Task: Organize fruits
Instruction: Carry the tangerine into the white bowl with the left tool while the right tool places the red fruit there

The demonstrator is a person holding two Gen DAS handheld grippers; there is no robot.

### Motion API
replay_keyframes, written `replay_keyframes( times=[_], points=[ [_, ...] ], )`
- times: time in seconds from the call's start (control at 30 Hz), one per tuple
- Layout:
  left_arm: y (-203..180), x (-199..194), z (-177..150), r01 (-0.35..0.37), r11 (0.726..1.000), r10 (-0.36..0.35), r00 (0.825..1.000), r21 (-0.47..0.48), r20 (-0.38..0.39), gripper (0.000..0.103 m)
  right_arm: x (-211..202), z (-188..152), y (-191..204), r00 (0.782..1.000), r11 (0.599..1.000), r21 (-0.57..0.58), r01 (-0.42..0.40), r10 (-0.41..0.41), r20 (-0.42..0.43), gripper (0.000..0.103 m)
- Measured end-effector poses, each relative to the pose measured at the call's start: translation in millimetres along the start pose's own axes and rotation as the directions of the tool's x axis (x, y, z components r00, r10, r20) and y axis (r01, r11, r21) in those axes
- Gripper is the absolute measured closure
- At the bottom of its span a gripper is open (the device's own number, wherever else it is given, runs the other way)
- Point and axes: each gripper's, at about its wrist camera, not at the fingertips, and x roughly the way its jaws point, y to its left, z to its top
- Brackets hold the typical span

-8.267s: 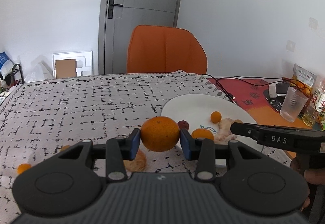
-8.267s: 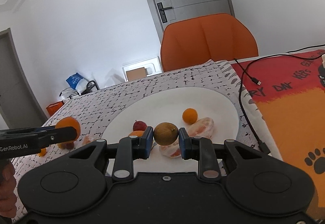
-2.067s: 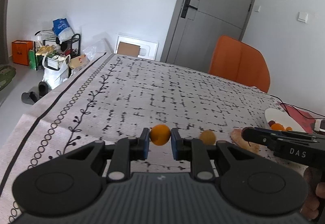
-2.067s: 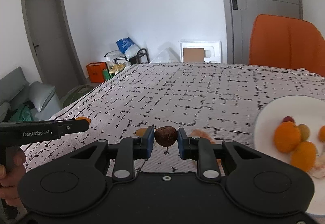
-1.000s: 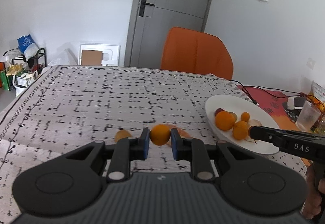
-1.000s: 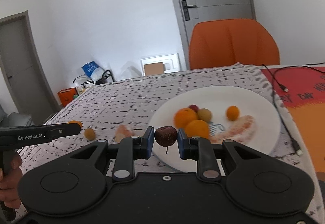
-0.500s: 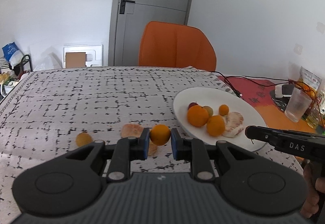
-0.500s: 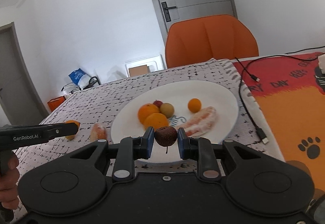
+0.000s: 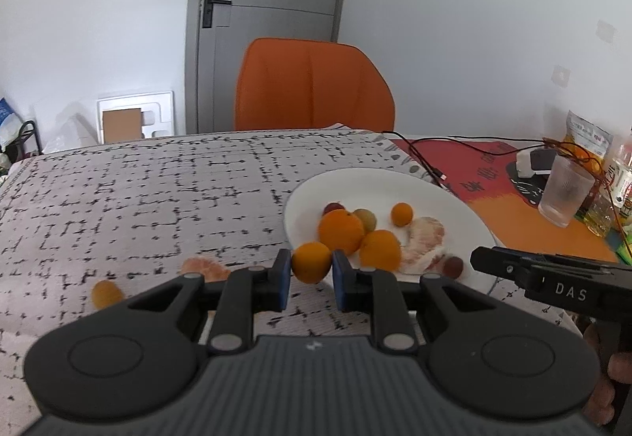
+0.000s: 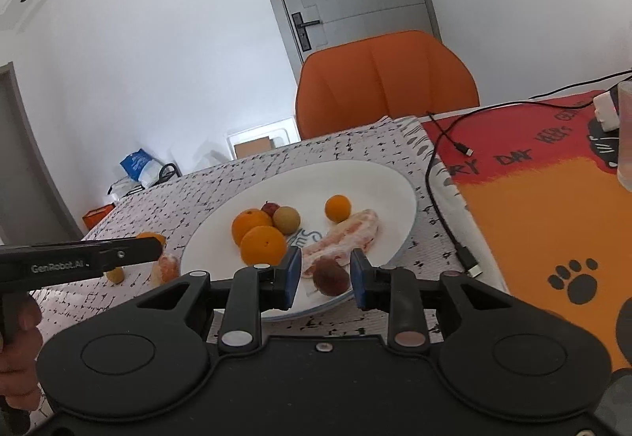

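My left gripper point(image 9: 311, 265) is shut on a small orange point(image 9: 311, 262), held just left of the white plate point(image 9: 458, 205). My right gripper point(image 10: 323, 274) is open over the plate's near rim point(image 10: 399, 183). A dark red-brown fruit point(image 10: 331, 276) lies on the plate between its jaws, touching neither; it also shows in the left wrist view point(image 9: 452, 265). The plate holds two oranges point(image 10: 256, 234), a brownish-green fruit point(image 10: 286, 219), a small red fruit point(image 10: 270, 207), a small orange point(image 10: 337, 207) and peeled citrus point(image 10: 347, 234).
A peeled citrus piece point(image 9: 203, 268) and a small orange fruit point(image 9: 106, 294) lie on the patterned cloth left of the plate. A cable point(image 10: 446, 207) runs right of the plate. A glass point(image 9: 565, 193) stands on the orange mat. An orange chair point(image 9: 312, 88) is behind the table.
My right gripper has opened and let the dark fruit go onto the plate's near rim. My left gripper has carried the small orange closer to the plate.
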Motion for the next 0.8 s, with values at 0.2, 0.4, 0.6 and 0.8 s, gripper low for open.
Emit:
replay_keyframes(
  times=[0.2, 0.4, 0.6, 0.8],
  points=[
    [-12, 10, 4, 0.018, 1.000, -0.018, 1.000, 0.020, -0.009, 0.082, -2, 1, -4, 1.000, 1.000, 0.010, -0.007, 0.007, 0.003, 0.074],
    [-11, 11, 8, 0.013, 1.000, -0.013, 1.000, 0.023, -0.004, 0.078, -2, 1, -1, 1.000, 1.000, 0.005, -0.014, 0.014, 0.000, 0.074],
    [8, 6, 3, -0.041, 0.999, 0.041, 0.999, -0.010, -0.025, 0.052, 1, 1, 5, 1.000, 1.000, -0.001, -0.024, 0.024, -0.005, 0.073],
    [28, -5, -3, -0.112, 0.994, 0.112, 0.994, -0.021, 0.001, 0.031, 4, 1, 15, 0.999, 0.999, -0.011, -0.035, 0.035, -0.004, 0.064]
  ],
)
